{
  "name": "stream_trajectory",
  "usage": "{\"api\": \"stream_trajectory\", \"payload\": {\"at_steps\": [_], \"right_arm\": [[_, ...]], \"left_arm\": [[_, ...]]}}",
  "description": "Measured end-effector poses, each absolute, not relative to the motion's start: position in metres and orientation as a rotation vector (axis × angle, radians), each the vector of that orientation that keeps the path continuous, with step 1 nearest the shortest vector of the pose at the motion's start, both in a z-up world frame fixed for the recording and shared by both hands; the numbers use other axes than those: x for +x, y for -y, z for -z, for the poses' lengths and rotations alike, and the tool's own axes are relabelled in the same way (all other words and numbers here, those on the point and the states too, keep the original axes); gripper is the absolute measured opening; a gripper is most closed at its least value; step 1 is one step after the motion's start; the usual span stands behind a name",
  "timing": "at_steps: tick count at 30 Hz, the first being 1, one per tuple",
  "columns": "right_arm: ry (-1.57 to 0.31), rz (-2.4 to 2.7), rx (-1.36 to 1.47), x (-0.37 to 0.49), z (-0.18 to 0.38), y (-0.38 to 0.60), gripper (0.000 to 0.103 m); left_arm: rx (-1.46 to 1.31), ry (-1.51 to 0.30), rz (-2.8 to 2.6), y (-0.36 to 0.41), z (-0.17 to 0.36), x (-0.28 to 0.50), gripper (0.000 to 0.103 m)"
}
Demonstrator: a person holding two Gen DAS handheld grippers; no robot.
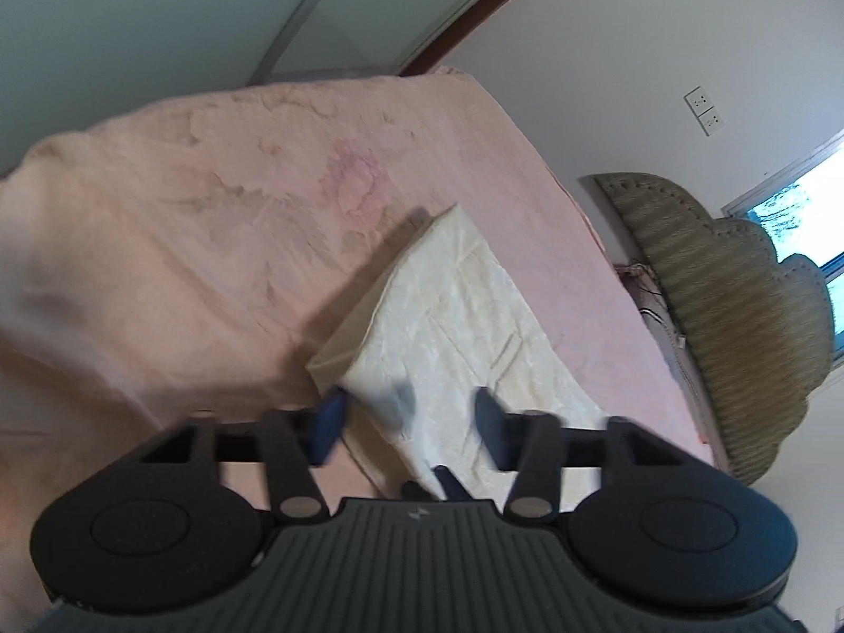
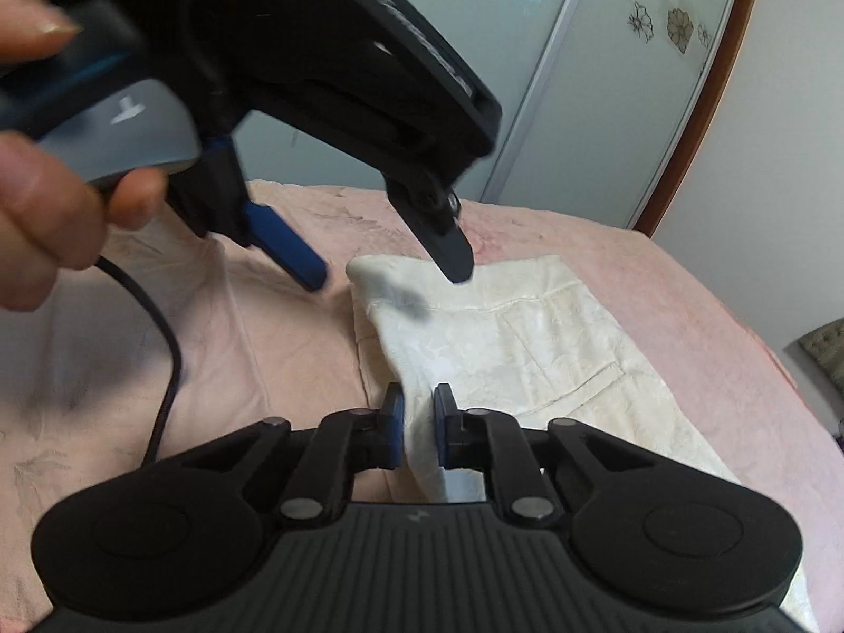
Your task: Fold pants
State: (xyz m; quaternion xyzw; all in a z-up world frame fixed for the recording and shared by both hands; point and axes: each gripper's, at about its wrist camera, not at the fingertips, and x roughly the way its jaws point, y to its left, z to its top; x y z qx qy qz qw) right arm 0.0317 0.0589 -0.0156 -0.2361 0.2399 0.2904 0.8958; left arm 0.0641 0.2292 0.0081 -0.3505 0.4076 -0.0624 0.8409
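The cream pants lie folded on a pink bedspread, straight ahead of both grippers. Beyond the bed stand a pale sliding door with flower decals and a brown-framed white wall; off to the right of the left gripper are a ribbed olive headboard, a pair of wall sockets and a window.

The right gripper has its jaws closed on a raised fold at the near edge of the pants, with cloth pinched between the blue pads. In front of it and to its left, the left gripper hangs over the far corner of the pants, held by a hand with a black cable trailing down; it blocks much of that side of the view.

The left gripper's jaws stand apart; its fingers sit over the pants' near corner, though blur makes it unclear whether they touch the cloth.

From the left gripper, the pants' long axis runs away and slightly leftward, narrow end farthest.
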Motion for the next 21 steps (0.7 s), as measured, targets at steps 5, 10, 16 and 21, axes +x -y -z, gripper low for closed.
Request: {"api": "stream_trajectory", "payload": {"at_steps": [5,10,16,21], "right_arm": [[-0.523,-0.623,-0.426,0.036,0.008,-0.058,0.008],[-0.507,-0.64,-0.407,0.043,0.007,-0.072,0.008],[-0.56,-0.648,-0.271,0.034,-0.003,-0.047,0.009],[-0.563,-0.487,-0.143,0.003,-0.029,0.052,0.009]], "left_arm": [[-0.719,-0.847,0.107,-0.229,-0.005,0.066,0.006],[-0.614,-0.784,0.044,-0.223,-0.007,0.061,0.005],[-0.51,-0.777,-0.005,-0.213,-0.001,0.056,0.007],[-0.358,-0.723,-0.05,-0.191,-0.01,0.05,0.008]]}}
